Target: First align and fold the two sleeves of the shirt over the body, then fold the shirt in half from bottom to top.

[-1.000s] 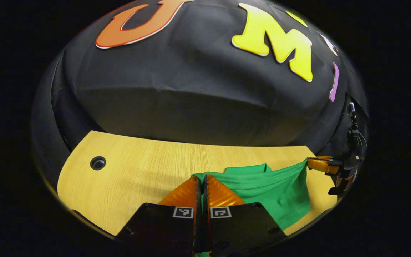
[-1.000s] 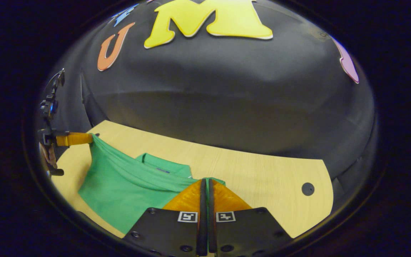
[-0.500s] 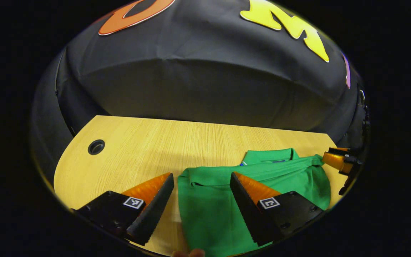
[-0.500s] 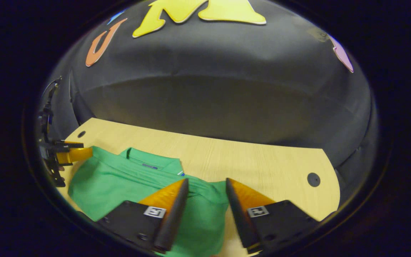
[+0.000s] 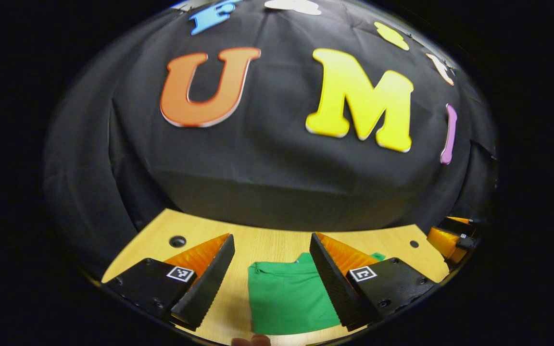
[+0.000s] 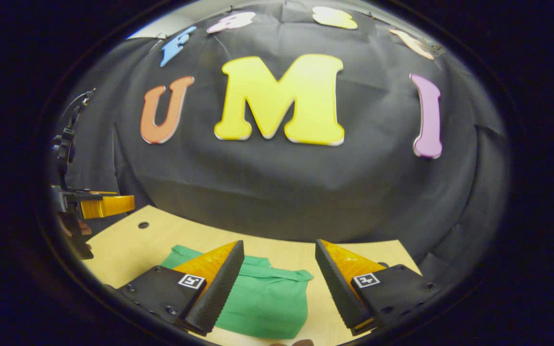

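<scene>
Folded green cloth shirt (image 5: 286,298) low in the middle of the left gripper view, flat on the light wooden table (image 5: 262,242). Left gripper (image 5: 270,262) above it with jaws wide apart, holding nothing. Other gripper (image 5: 445,240) at the far right edge there; cannot tell its jaws from that view. Same shirt (image 6: 267,300) at the bottom centre of the right gripper view. Right gripper (image 6: 279,266) spread wide over it, not touching. Left gripper (image 6: 106,205) at the left edge there. Small round holes (image 5: 177,241) in the table's far corners.
</scene>
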`<state>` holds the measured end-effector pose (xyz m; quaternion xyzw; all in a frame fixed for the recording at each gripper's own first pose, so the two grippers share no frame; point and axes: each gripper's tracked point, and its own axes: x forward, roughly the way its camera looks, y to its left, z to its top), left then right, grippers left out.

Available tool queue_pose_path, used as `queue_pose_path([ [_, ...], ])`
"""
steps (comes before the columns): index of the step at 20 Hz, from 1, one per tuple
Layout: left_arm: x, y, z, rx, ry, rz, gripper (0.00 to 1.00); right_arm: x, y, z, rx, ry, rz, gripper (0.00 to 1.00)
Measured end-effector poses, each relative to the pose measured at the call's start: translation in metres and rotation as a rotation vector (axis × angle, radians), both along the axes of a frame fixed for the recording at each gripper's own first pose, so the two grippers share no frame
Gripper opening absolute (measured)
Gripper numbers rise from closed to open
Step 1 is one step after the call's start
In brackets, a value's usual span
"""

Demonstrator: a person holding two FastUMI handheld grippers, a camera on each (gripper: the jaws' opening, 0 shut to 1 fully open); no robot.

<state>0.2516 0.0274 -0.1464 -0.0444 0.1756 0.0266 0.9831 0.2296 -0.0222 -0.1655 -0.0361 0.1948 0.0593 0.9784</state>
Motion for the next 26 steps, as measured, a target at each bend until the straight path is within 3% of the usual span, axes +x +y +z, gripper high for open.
queue_pose_path([
  [6,-0.108,-0.011,0.105,0.065,-0.172,0.031,1.00,-0.119,0.023,0.089,-0.005,-0.096,-0.050,0.93],
  [9,-0.165,-0.008,0.120,0.068,-0.210,0.071,1.00,-0.173,0.027,0.105,0.004,-0.114,-0.103,0.97],
  [12,-0.211,-0.018,0.123,0.089,-0.225,0.057,1.00,-0.213,0.032,0.119,0.029,-0.153,-0.130,0.93],
  [18,-0.230,-0.030,0.122,0.097,-0.229,0.017,1.00,-0.242,0.045,0.138,-0.033,-0.248,-0.079,0.93],
  [26,-0.229,-0.035,0.123,0.093,-0.233,-0.004,1.00,-0.243,0.051,0.137,0.008,-0.242,-0.073,0.93],
])
